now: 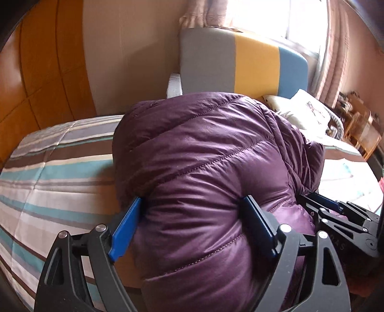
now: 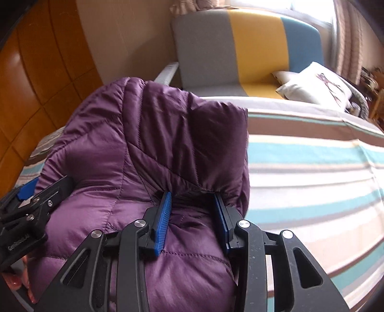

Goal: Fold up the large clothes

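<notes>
Striped bedding [image 1: 48,182] in teal, brown, white and grey covers the bed that fills both views, and a bulky purple quilted down jacket [image 1: 199,168] is bunched up on it.

Nearest in the left wrist view, the left gripper [image 1: 192,206] straddles a thick puffed roll of the jacket at the lower middle of the frame; its blue pads [image 1: 124,230] stand wide and press into the padding on both sides, so it grips a fat fold. At the lower right edge of that view the right gripper [image 1: 333,208] shows from the side, its tips sunk in the purple fabric.

In the right wrist view, the right gripper [image 2: 192,199] sits at the lower middle, jaws fairly narrow, pinching a gathered ridge of the jacket [image 2: 148,134] between its blue pads [image 2: 163,216]; the fabric puckers where the tips bite. The left gripper [image 2: 31,192] shows at the lower left edge, and below it fingertips [image 2: 21,285] of the person's hand are just in frame.

Beyond the jacket, the bedding [image 2: 312,168] stretches to the right. At its far end lies a white pillow [image 2: 319,84] with a dark print. Behind stands a padded headboard [image 1: 240,62] in grey, yellow and blue panels. Orange-brown wooden panelling [image 1: 48,60] fills the upper left, and curtains [image 1: 336,52] frame a bright window [image 1: 276,16] at the upper right.
</notes>
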Demonstrator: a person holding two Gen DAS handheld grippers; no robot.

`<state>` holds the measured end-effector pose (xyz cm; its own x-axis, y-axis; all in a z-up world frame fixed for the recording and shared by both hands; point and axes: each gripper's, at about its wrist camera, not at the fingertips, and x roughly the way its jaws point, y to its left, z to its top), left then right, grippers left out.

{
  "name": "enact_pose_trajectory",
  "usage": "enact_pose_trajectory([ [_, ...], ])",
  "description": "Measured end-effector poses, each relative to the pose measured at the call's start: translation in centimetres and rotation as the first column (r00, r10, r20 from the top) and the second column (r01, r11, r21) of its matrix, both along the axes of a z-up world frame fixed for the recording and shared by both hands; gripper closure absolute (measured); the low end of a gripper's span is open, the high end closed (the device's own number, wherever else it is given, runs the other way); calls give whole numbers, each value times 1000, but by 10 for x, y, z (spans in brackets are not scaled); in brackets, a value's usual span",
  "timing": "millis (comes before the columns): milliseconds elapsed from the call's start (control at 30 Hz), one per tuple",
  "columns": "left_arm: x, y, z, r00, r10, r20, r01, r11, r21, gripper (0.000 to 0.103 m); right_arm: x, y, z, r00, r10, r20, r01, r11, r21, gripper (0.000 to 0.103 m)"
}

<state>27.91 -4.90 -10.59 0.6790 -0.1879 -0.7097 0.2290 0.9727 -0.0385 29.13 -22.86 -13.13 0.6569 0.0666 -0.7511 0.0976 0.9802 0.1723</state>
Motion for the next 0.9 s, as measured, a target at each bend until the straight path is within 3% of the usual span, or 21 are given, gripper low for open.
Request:
enact_pose_trajectory([
  [300,8,8,-7,999,-16,-36,15,999,-41,15,1,4,0,1000,-15,-2,15,1000,-22,68],
  [433,-8,11,-1,1000,13,-26,-14,999,-49,13,-10,7,8,1000,-9,12,9,1000,-26,68],
  [600,-33,24,3,998,48,-42,-53,992,-118,12,-30,6,20,999,-19,40,19,1000,20,68],
  [667,-46,29,5,997,63,-42,-68,988,-136,7,-43,6,26,998,-19,58,16,999,37,62],
  [733,-56,31,9,997,65,-35,-69,988,-136,2,-57,6,31,997,-15,81,10,999,52,50],
  [900,-96,31,14,994,100,36,-99,994,-46,2,-96,9,40,993,2,116,-11,997,78,49],
])
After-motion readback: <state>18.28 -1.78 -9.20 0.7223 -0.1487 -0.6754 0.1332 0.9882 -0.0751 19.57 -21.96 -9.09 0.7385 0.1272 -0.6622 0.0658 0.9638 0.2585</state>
